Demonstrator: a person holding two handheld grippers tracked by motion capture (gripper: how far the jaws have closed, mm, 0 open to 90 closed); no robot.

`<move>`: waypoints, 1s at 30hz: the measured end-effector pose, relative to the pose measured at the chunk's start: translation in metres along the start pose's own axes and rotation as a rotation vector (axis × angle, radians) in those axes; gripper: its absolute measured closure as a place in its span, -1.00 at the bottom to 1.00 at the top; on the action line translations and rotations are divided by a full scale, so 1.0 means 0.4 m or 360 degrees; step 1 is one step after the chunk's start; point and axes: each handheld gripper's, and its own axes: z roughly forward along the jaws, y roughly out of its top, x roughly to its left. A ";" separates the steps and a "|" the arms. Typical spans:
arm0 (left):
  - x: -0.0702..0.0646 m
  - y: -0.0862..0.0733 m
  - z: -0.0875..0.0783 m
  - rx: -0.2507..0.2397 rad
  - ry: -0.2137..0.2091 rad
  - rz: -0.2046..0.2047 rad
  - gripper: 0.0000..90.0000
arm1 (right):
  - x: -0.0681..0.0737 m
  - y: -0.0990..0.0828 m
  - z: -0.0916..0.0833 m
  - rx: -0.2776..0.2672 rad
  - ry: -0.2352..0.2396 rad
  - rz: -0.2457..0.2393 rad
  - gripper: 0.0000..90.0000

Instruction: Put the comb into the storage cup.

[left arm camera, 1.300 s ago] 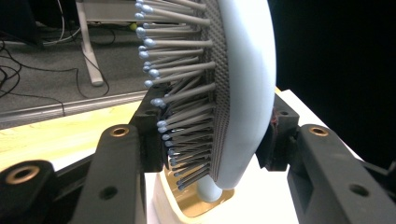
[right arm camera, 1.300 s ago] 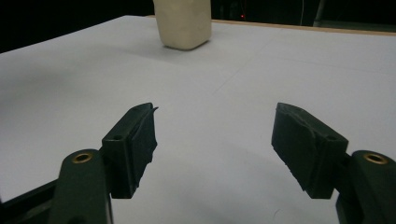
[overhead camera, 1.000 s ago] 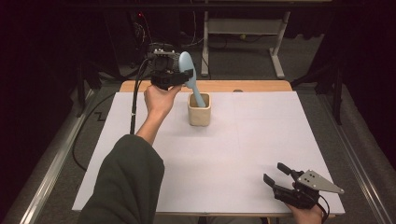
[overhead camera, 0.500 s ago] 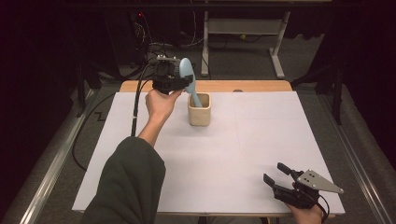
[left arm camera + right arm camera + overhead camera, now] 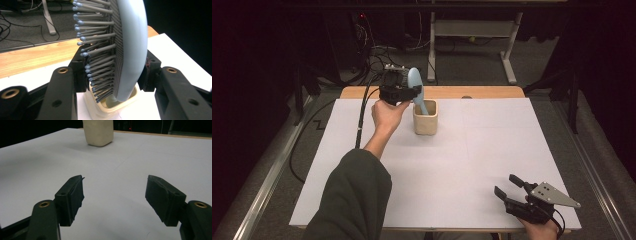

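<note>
A pale blue hairbrush [image 5: 414, 84] stands tilted with its handle down inside a cream square cup [image 5: 425, 119] at the back middle of the white table. My left gripper [image 5: 411, 93] is shut on the brush just below its head. In the left gripper view the brush [image 5: 130, 50] sits between both pads, grey bristles facing left, above the cup [image 5: 110, 108]. My right gripper [image 5: 508, 186] rests open near the table's front right corner. In the right gripper view it [image 5: 115, 195] holds nothing, and the cup [image 5: 98, 132] stands far ahead.
White paper [image 5: 462, 160] covers the table, with a wooden strip [image 5: 482, 92] along the far edge. The left gripper's black cable [image 5: 360, 120] trails off the table's left side. A desk frame and cables stand on the dark floor behind.
The left gripper and the brush have shifted only slightly above the cup, the brush still in its grip. The right gripper has stayed where it was.
</note>
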 end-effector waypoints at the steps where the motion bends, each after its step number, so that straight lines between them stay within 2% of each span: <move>1: 0.000 -0.001 0.002 0.0004 -0.0003 0.0000 0.17 | 0.000 0.000 0.000 0.0000 0.0000 0.0000 -0.30; 19: -0.017 -0.012 0.028 0.0043 -0.0019 0.0024 0.16 | 0.000 0.000 0.000 0.0002 0.0008 0.0001 -0.29; 30: -0.015 -0.020 0.043 0.0062 -0.0015 0.0026 0.16 | 0.001 0.000 0.000 0.0005 0.0007 0.0002 -0.29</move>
